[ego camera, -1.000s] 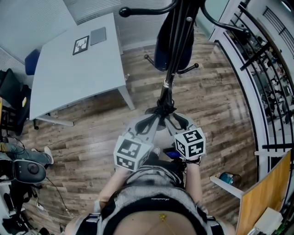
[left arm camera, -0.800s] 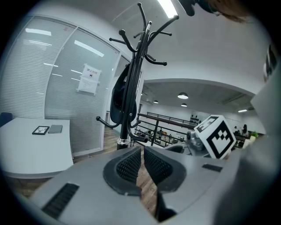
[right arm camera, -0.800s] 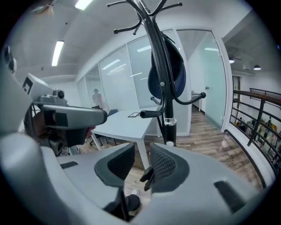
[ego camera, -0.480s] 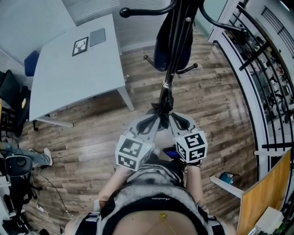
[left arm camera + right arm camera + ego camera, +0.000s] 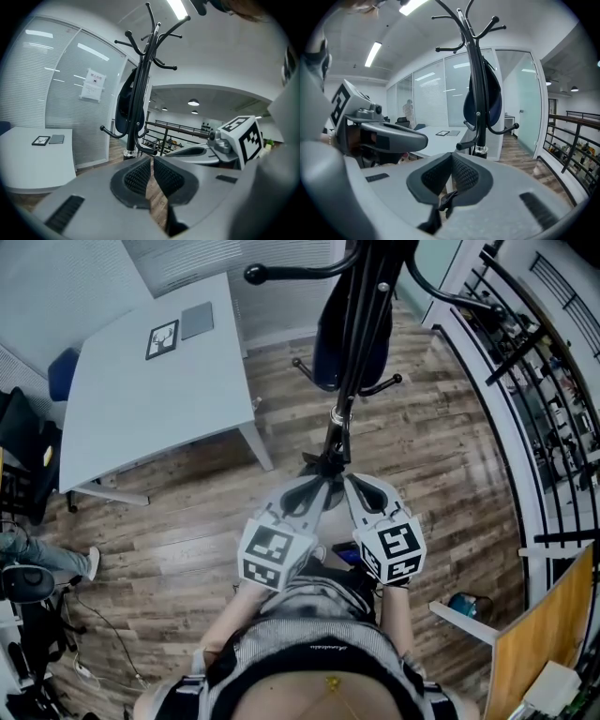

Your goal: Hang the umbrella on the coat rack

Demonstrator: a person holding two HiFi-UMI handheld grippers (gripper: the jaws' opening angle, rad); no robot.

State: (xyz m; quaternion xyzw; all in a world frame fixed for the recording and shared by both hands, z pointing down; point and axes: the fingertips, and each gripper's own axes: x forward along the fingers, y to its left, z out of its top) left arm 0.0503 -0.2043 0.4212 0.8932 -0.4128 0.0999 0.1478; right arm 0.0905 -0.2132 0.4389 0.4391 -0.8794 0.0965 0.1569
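Umbrella: I cannot make out its body in any view. The only likely trace is a thin black strap (image 5: 447, 200) caught low between the pads of my right gripper (image 5: 451, 157). I judge this to be the umbrella's wrist loop, with the rest hanging out of sight under the gripper.

Change: the right jaws have just been closing and now sit together at the tips, pinching that strap. In the head view the right gripper's marker cube also sits a touch nearer the camera than a second ago, so the gripper has come up slightly.

Left gripper (image 5: 151, 160): unmoved beside the right. Its pads are a hair apart, a slit of floor shows between them, and nothing is gripped.

Coat rack (image 5: 470, 56): upright, straight ahead of both grippers. A dark blue bag (image 5: 492, 101) hangs on it. One low hook (image 5: 508, 129) and the top prongs are bare.

Reading: the grasp looks secured and the lift begun. The hang is not yet done. Strap must be raised and looped over a free hook. A thin pinch may slip.
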